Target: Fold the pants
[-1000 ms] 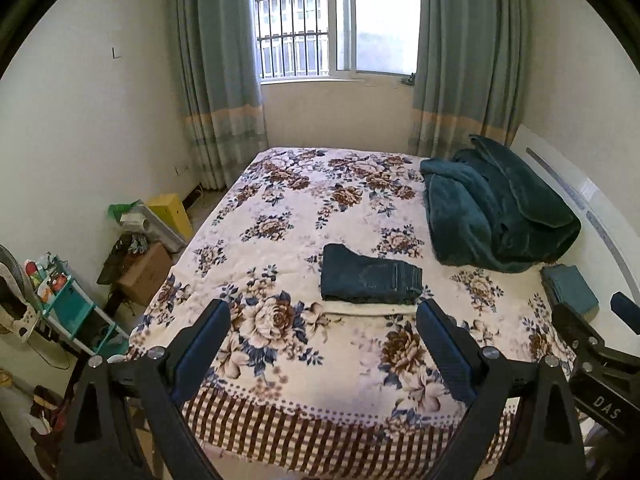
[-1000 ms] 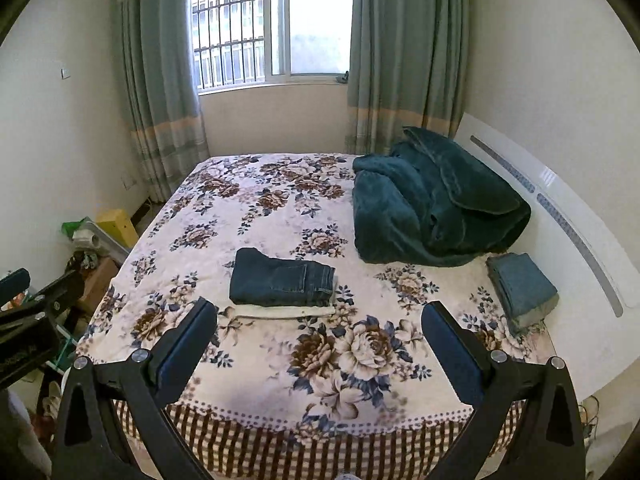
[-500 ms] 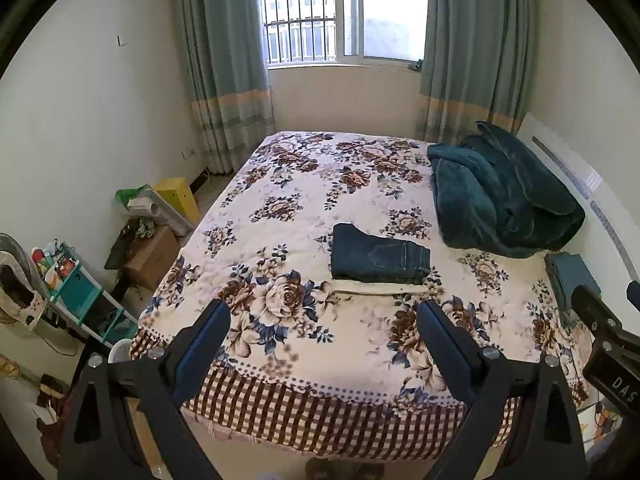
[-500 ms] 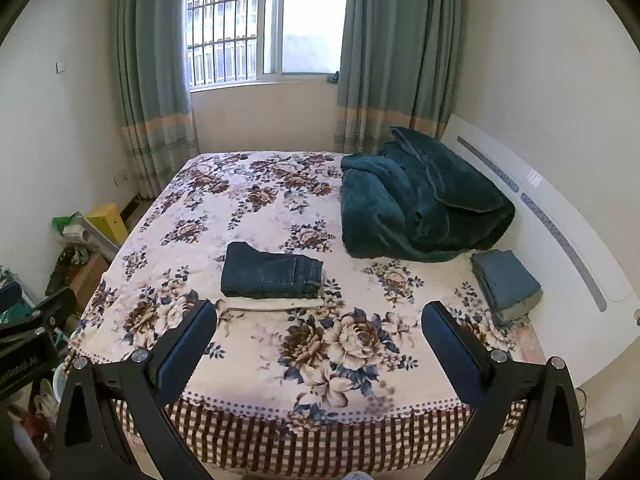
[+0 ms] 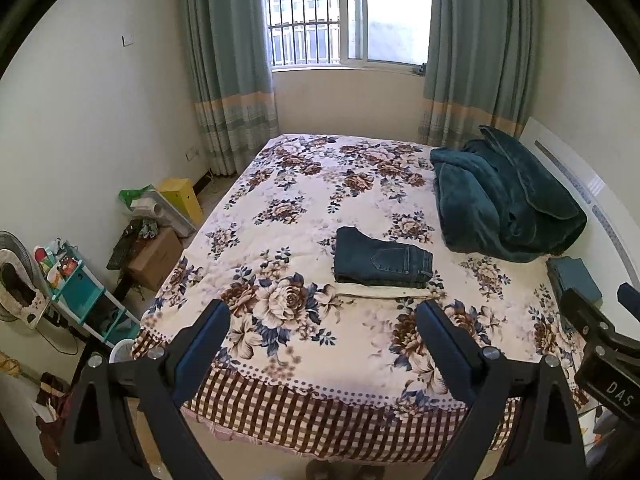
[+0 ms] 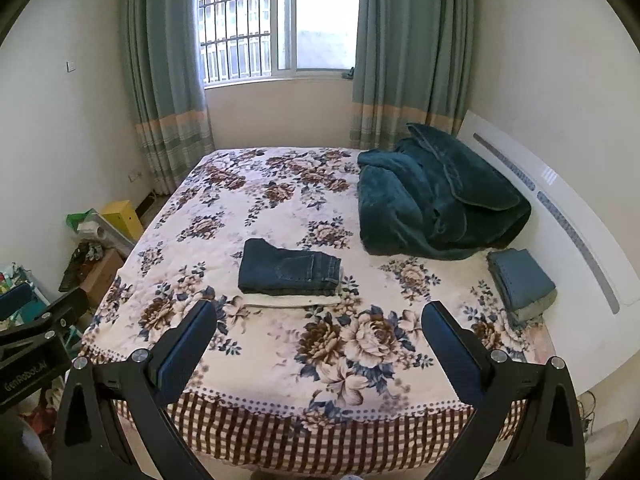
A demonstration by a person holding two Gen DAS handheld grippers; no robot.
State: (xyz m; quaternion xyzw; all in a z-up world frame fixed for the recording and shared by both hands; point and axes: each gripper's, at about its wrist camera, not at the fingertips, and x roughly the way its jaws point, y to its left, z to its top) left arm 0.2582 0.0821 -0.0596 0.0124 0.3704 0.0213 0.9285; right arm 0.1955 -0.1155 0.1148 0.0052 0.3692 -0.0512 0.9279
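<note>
Dark blue jeans [image 5: 382, 262] lie folded into a neat rectangle on the floral bedspread [image 5: 288, 216], on top of a folded cream garment [image 5: 380, 291]. They also show in the right wrist view [image 6: 288, 268]. My left gripper [image 5: 322, 334] is open and empty, held back above the foot of the bed, well short of the jeans. My right gripper [image 6: 318, 334] is open and empty at the same distance. Each gripper's body shows at the edge of the other's view.
A heaped teal blanket [image 5: 504, 200] lies by the white headboard [image 6: 560, 216]. A folded blue-grey stack [image 6: 520, 280] sits at the bed's right edge. Boxes, a yellow bin [image 5: 180, 200] and a teal shelf [image 5: 76, 288] stand on the floor left of the bed.
Both grippers have pulled back and up from the bed, so more of the bed's foot and floor shows. The folded jeans have not moved. Both jaws stay open.
</note>
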